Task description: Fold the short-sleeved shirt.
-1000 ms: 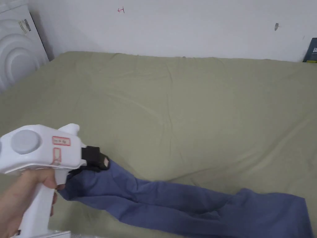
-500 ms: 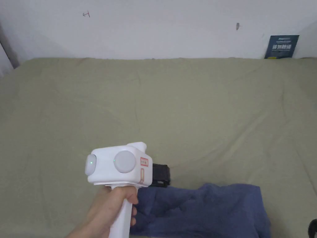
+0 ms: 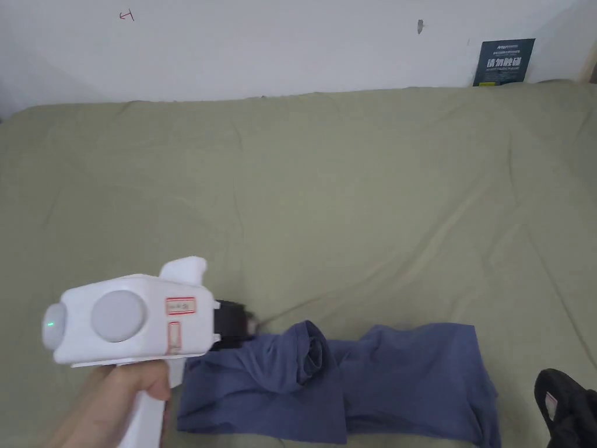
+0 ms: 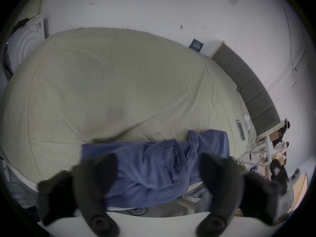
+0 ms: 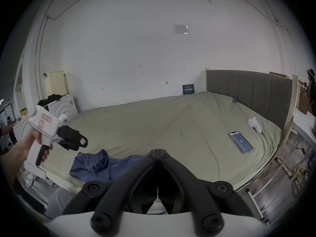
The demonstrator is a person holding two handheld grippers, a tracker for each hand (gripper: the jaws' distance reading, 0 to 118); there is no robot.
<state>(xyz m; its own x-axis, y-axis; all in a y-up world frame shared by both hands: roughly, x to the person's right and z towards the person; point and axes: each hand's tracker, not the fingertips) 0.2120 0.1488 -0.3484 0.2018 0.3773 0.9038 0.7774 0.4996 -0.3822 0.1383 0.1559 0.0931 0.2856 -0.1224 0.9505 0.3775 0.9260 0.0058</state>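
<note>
No containers. My left claw (image 4: 157, 170) is spread wide now, let go of the shirt (image 3: 350, 379), which lies bunched on the bed (image 3: 350, 204); right claw (image 5: 158, 152) clenched, empty.

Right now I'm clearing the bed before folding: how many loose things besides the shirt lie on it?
2: a phone and a white handheld device, both near the headboard. More may lie out of view.

The shirt (image 3: 350, 379) runs off the head view's bottom edge; the left gripper (image 3: 236, 326) looks blurred there.
</note>
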